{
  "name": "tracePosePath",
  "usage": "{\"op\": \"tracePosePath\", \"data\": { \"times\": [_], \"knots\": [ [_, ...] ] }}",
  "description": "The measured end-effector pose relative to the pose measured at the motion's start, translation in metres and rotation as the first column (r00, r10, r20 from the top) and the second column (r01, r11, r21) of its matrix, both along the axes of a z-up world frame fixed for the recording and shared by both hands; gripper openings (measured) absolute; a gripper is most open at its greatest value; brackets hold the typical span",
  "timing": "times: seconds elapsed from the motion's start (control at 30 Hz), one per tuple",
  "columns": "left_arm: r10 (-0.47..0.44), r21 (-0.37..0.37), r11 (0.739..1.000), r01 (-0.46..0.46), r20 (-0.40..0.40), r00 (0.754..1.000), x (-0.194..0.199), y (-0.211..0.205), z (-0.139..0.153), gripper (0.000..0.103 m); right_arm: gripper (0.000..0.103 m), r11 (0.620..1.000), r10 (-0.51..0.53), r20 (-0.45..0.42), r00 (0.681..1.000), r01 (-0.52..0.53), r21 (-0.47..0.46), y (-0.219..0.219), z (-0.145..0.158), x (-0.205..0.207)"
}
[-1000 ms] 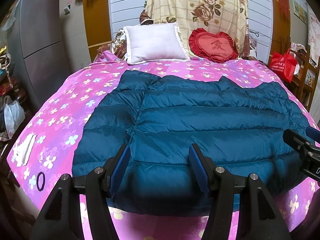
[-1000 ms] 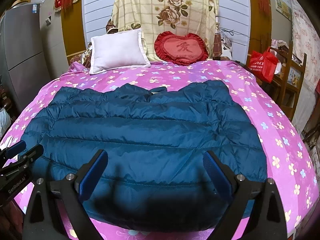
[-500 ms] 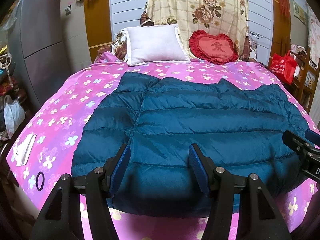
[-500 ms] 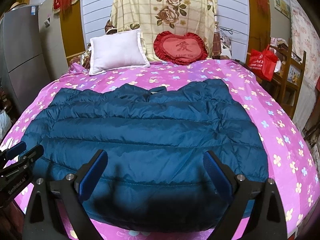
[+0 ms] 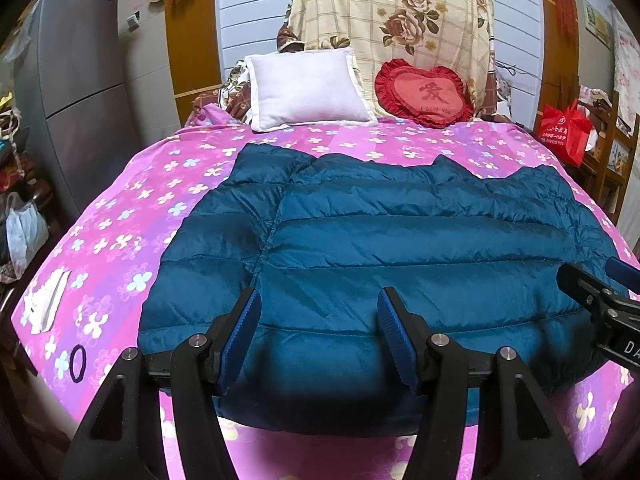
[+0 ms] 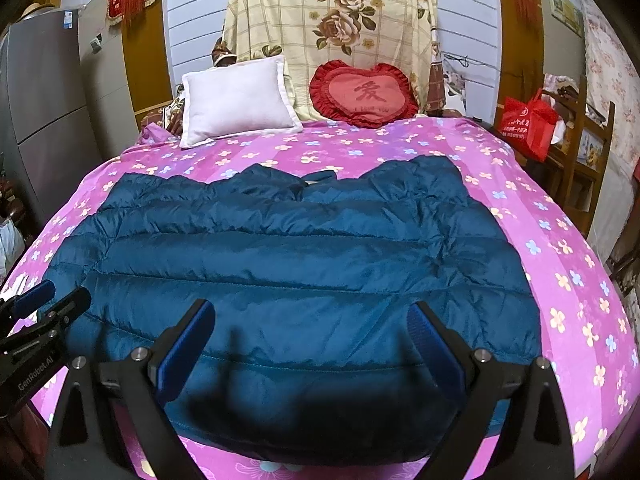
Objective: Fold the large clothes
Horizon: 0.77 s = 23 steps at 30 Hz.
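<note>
A teal quilted down jacket (image 5: 400,240) (image 6: 300,260) lies spread flat across the pink flowered bedspread (image 5: 132,216) (image 6: 560,280), its hem toward the near edge of the bed. My left gripper (image 5: 318,304) hovers open over the hem's left part, with nothing between its blue pads. My right gripper (image 6: 310,312) stands open wider over the right part of the hem, also holding nothing. Each one shows at the edge of the other's view: the right gripper (image 5: 592,296) and the left gripper (image 6: 48,300).
A white pillow (image 5: 308,88), a red heart cushion (image 5: 424,94) and a floral cloth (image 5: 400,8) stand at the head of the bed. A black hair tie (image 5: 77,362) and white paper (image 5: 48,300) lie at the bed's left edge. Fridge (image 5: 80,100) left, red bag (image 5: 564,132) right.
</note>
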State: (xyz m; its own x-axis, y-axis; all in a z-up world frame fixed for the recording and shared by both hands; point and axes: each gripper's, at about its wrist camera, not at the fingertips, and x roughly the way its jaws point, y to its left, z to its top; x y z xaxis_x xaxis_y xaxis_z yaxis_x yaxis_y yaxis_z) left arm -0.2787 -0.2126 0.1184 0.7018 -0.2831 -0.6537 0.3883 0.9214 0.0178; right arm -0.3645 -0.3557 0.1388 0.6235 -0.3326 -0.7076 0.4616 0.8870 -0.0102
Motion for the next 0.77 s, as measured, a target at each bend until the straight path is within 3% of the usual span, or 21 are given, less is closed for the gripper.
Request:
{"op": "tracePosePath", "data": {
  "times": [0.4,0.77],
  "knots": [
    [-0.009,-0.003,1.000,0.009,-0.006,1.000,-0.0012,-0.0062,-0.0014,0.042,0.099,1.000,0.003,-0.006,1.000,-0.002,0.009,0.0007,-0.0032,0.0030],
    [-0.028,-0.049,0.998,0.031,0.057,0.998,-0.0034,-0.0001,0.0043,0.042,0.099,1.000,0.000,-0.012,1.000,0.000,0.019,-0.0015,-0.0076,0.0033]
  ]
}}
